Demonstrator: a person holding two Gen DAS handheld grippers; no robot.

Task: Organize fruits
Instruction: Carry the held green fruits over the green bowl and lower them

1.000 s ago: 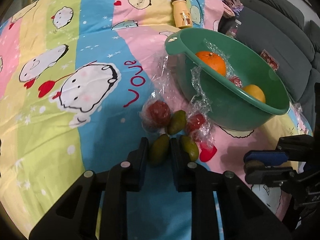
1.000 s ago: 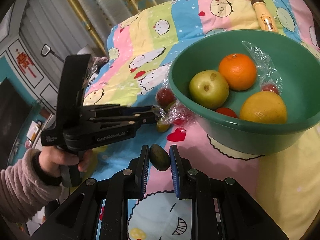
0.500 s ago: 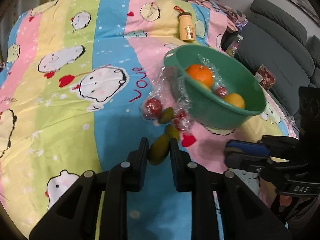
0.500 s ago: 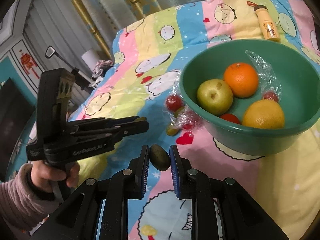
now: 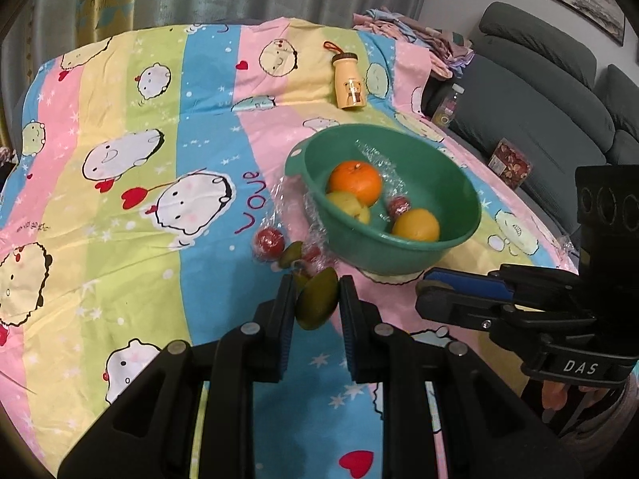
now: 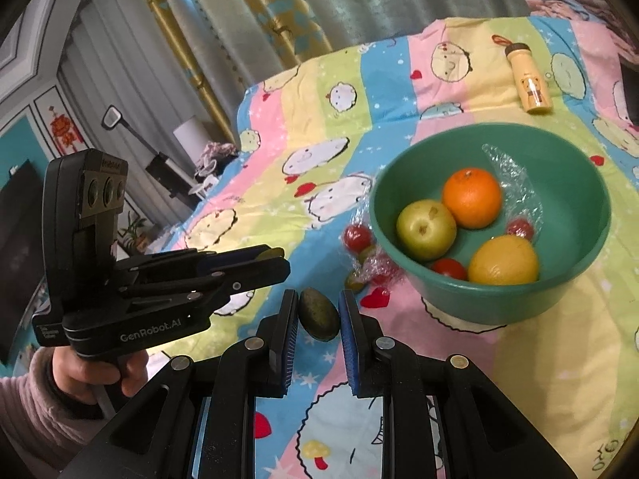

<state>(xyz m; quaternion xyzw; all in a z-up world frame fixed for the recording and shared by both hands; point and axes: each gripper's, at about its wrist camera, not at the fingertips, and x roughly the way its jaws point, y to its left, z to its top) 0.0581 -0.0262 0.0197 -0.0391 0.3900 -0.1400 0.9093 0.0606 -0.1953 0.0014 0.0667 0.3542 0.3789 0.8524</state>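
Left gripper (image 5: 317,305) is clamped on a green mango (image 5: 317,297), fruit pinched between both pads and held off the bedsheet (image 5: 131,239), tilted w/ its upper end toward the right pad. Right gripper (image 6: 318,315) is likewise clenched on a darker green fruit (image 6: 318,313), pads touching both sides, held above the sheet. We see each gripper in the other's cam: right one (image 5: 459,299) sits to the right of ours at approx same height, left one (image 6: 255,263) sits to the left, gripped by a hand (image 6: 96,371) in a pink sleeve. Green bowl (image 5: 459,183) sits on the sheet ahead of both grippers, just beyond the fingertips. Inside it: orange (image 6: 471,197), green apple (image 6: 425,229) touching the orange, yellow citrus (image 6: 503,259), small red fruit (image 6: 449,268) beside the apple, another red one (image 6: 519,228) under plastic wrap (image 6: 515,183). Outside the bowl, by its near-left wall: wrapped red fruit (image 5: 269,241), a green mango on the sheet (image 5: 291,254), more wrapped red bits touching it. Yellow bottle (image 5: 349,82) lies far side of bowl, well apart. Grey sofa (image 5: 539,92) is off the right edge of the bed.
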